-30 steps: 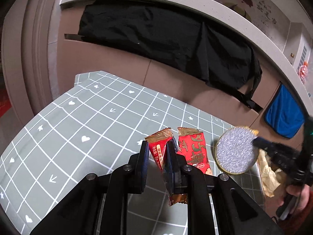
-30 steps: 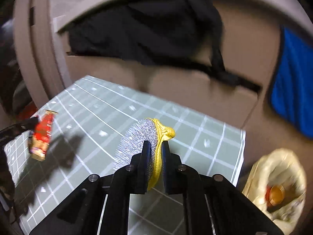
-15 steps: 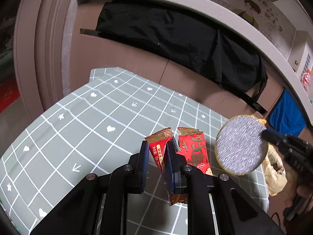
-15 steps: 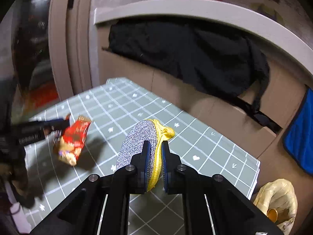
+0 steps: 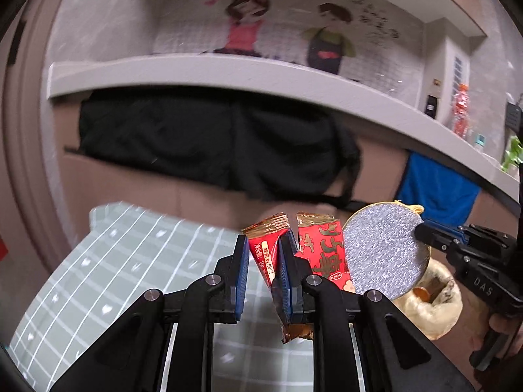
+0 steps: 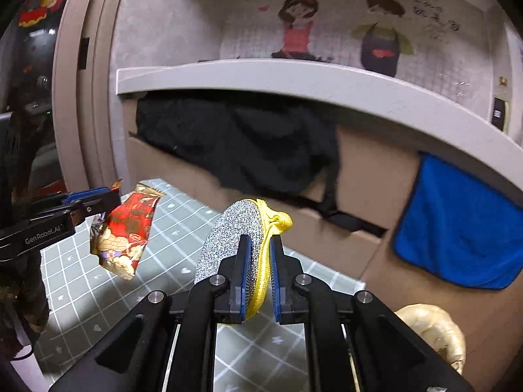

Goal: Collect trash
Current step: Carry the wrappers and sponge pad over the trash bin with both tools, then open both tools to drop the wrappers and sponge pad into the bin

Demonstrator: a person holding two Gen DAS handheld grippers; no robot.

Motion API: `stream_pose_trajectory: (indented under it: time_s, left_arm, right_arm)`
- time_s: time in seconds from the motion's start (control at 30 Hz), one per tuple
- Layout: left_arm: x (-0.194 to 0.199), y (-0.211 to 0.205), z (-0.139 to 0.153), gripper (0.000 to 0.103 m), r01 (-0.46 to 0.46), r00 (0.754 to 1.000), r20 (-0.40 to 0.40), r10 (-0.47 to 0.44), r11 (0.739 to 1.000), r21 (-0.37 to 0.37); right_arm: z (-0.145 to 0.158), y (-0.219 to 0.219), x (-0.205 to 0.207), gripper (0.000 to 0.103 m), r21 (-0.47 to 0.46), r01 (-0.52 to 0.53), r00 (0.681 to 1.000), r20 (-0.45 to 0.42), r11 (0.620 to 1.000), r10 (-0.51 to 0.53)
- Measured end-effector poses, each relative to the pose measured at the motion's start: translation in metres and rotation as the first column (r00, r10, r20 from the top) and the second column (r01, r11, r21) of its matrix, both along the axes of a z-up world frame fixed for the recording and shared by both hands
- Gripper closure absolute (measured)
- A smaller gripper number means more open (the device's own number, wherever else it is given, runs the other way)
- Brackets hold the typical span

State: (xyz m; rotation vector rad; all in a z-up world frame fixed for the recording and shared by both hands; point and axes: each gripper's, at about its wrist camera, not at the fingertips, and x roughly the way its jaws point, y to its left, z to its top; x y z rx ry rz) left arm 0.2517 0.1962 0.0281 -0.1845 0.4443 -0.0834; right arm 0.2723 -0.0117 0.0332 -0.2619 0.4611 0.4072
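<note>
My left gripper (image 5: 263, 261) is shut on a red and gold snack wrapper (image 5: 322, 250), held in the air above the green patterned table (image 5: 130, 251). The same wrapper (image 6: 127, 225) shows in the right wrist view, hanging from the left gripper (image 6: 108, 197). My right gripper (image 6: 260, 261) is shut on a round silver and yellow scouring pad (image 6: 235, 232), also lifted off the table. The pad (image 5: 382, 248) shows in the left wrist view, close to the right of the wrapper. A yellowish trash bag (image 5: 431, 303) sits low beyond the table's right edge, with something orange inside.
Behind the table (image 6: 183, 261) a cardboard box (image 6: 359, 176) stands, draped with black cloth (image 6: 242, 143). A blue towel (image 6: 457, 228) hangs at the right under a grey shelf (image 6: 294, 81). The trash bag (image 6: 431, 336) lies below the towel.
Both grippers have risen and tilted up, so more of the wall and shelf shows. The wrapper and the pad have come closer together, towards the right side over the bag.
</note>
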Motion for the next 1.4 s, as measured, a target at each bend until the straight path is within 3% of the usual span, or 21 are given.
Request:
stream_pose_trajectory:
  time_s: [0.33,0.6,0.9,1.4]
  left_arm:
    - [0.021,-0.107,0.048,0.085,0.126,0.985,0.111,-0.131,0.991,0.054]
    - [0.037,-0.201,0.051,0.085,0.249,0.959,0.125,-0.253,0.967,0.043]
    - [0.050,-0.274,0.032,0.085,0.333,0.939,0.082,-0.335,0.942,0.034]
    - [0.085,-0.313,-0.002,0.085,0.367,0.930,-0.002,-0.367,0.930,-0.005]
  right_arm:
    - [0.042,-0.092,-0.010,0.093,0.055,0.105,0.986,0.123,0.993,-0.111]
    - [0.058,-0.177,-0.024,0.093,0.068,0.235,0.955,0.169,0.970,-0.243]
    - [0.050,-0.252,-0.026,0.093,0.116,0.333,0.928,0.136,0.936,-0.347]
    - [0.008,-0.298,0.009,0.093,0.146,0.388,0.919,0.007,0.910,-0.393]
